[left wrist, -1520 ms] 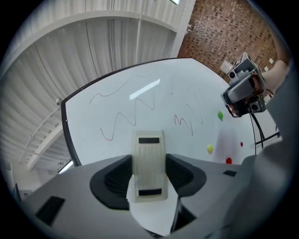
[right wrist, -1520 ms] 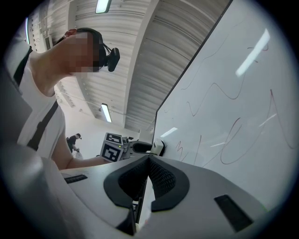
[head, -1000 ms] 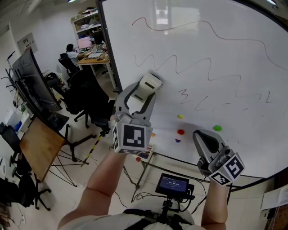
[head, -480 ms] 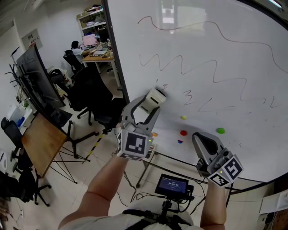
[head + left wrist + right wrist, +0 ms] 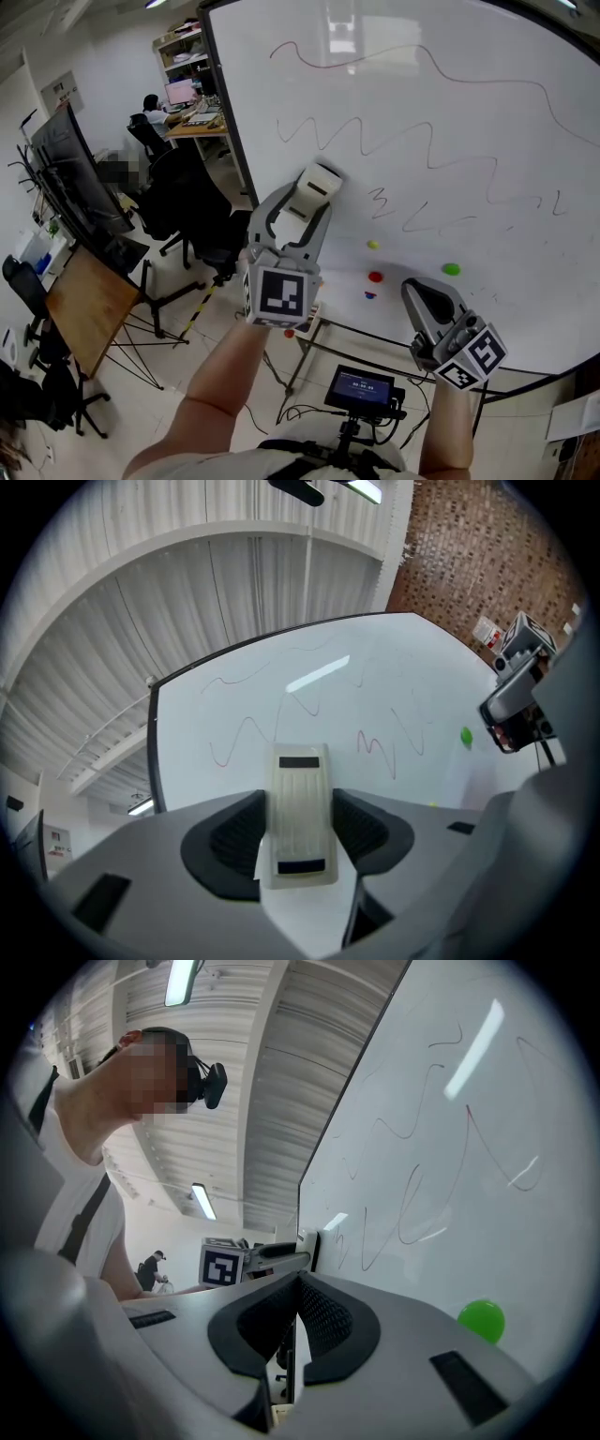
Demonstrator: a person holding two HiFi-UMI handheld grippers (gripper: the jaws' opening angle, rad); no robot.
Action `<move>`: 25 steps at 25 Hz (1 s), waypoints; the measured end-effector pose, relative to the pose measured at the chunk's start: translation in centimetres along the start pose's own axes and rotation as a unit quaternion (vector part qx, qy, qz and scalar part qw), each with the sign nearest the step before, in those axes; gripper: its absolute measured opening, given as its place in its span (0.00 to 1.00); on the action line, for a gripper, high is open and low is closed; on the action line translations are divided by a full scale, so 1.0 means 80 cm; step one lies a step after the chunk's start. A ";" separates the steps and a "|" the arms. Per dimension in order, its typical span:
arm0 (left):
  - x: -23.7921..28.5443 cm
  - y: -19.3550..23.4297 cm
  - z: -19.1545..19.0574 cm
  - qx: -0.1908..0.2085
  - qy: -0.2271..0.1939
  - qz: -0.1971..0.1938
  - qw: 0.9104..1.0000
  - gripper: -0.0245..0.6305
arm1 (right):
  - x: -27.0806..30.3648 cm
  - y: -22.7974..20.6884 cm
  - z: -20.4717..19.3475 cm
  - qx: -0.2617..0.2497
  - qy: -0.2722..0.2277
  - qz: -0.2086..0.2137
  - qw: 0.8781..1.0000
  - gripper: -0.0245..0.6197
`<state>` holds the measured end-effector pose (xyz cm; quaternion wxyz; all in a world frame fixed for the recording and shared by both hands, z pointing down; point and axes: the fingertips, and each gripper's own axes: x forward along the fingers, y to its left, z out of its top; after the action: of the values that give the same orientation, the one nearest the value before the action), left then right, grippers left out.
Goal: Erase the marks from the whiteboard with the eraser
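The whiteboard (image 5: 469,141) is viewed from the head, steeply downward and from farther back. It is faced closely in the left gripper view and skimmed sidelong in the right gripper view. A green magnet (image 5: 452,268) is shared by all three.

You have no print you can read here: the whiteboard (image 5: 487,56) carries only red squiggles (image 5: 375,141), one loosely like a 3, and the small screen (image 5: 360,385) at your six o'clock shows digits too small to read
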<state>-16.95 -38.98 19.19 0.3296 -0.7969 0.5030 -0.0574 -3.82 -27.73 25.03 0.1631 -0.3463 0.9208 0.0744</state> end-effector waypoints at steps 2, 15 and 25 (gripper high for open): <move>-0.004 -0.024 -0.003 0.008 0.016 -0.021 1.000 0.40 | 0.002 0.001 -0.004 0.004 0.000 0.002 1.000 0.04; 0.003 0.049 0.002 0.000 -0.016 0.039 0.999 0.41 | 0.009 0.002 -0.006 0.008 -0.002 0.008 1.000 0.04; -0.005 -0.033 -0.028 0.124 0.046 -0.077 0.988 0.41 | 0.029 0.008 -0.025 0.017 0.012 0.020 1.000 0.04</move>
<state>-16.09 -38.97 22.53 0.3973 -0.7827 0.4436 -0.1811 -6.42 -29.17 26.11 0.1559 -0.3260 0.9306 0.0578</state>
